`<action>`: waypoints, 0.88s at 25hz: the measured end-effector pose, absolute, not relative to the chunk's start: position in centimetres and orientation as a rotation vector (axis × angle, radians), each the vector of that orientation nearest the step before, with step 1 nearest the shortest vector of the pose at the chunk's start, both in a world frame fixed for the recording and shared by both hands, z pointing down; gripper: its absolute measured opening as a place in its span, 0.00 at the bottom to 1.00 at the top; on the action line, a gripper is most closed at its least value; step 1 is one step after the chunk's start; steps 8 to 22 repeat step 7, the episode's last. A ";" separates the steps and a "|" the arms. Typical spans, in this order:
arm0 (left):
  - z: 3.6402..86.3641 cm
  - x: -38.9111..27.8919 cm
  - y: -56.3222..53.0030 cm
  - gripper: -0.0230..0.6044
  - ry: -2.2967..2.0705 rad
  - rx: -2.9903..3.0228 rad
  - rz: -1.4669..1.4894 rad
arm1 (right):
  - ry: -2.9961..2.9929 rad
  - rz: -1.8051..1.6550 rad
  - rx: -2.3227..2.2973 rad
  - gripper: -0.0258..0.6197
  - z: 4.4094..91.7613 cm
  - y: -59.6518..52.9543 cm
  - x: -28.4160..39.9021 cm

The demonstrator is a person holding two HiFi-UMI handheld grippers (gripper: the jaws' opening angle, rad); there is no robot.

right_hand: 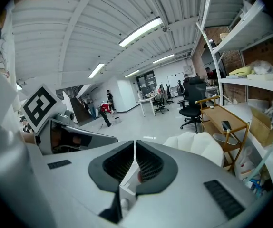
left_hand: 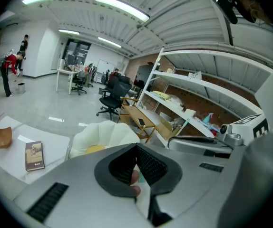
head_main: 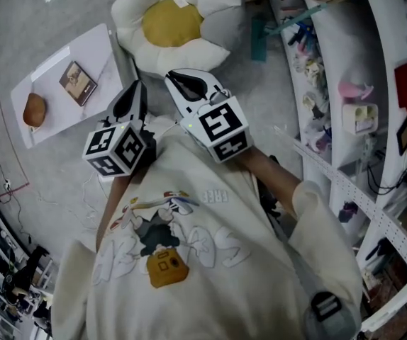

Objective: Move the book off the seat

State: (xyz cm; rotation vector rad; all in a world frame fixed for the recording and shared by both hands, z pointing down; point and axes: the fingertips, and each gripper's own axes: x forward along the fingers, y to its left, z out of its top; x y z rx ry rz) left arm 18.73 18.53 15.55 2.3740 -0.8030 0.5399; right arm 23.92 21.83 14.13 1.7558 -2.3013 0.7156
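Hovering left gripper (head_main: 137,88), right gripper (head_main: 179,79), fingers (left_hand: 151,165) of both closed, empty, one book (head_main: 78,83), one cushion (head_main: 171,23)

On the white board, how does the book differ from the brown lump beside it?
The book is flat and rectangular with a dark printed cover; the brown lump is rounded and plain orange-brown. The book lies nearer the flower cushion, the lump nearer the board's far end. Both rest on the white board, not touching.
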 end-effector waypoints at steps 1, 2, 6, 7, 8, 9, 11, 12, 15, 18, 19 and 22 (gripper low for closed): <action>15.5 18.7 18.6 0.05 -0.808 2.372 0.539 | -2.303 0.713 1.749 0.07 14.2 21.9 23.8; 15.5 18.7 18.7 0.06 -0.813 2.369 0.538 | -2.306 0.711 1.744 0.07 14.1 22.0 23.9; 15.1 19.9 20.0 0.05 -0.825 2.361 0.540 | -2.315 0.705 1.743 0.07 13.6 23.3 25.1; 14.9 20.2 20.5 0.06 -0.826 2.360 0.542 | -2.315 0.705 1.743 0.07 13.4 23.8 25.5; 14.9 20.2 20.5 0.06 -0.826 2.360 0.542 | -2.315 0.705 1.743 0.07 13.4 23.8 25.5; 14.9 20.2 20.5 0.06 -0.826 2.360 0.542 | -2.315 0.705 1.743 0.07 13.4 23.8 25.5; 14.9 20.2 20.5 0.06 -0.826 2.360 0.542 | -2.315 0.705 1.743 0.07 13.4 23.8 25.5; 14.9 20.2 20.5 0.06 -0.826 2.360 0.542 | -2.315 0.705 1.743 0.07 13.4 23.8 25.5; 14.9 20.2 20.5 0.06 -0.826 2.360 0.542 | -2.315 0.705 1.743 0.07 13.4 23.8 25.5; 14.9 20.2 20.5 0.06 -0.826 2.360 0.542 | -2.315 0.705 1.743 0.07 13.4 23.8 25.5; 14.9 20.2 20.5 0.06 -0.826 2.360 0.542 | -2.315 0.705 1.743 0.07 13.4 23.8 25.5; 14.9 20.2 20.5 0.06 -0.826 2.360 0.542 | -2.315 0.705 1.743 0.07 13.4 23.8 25.5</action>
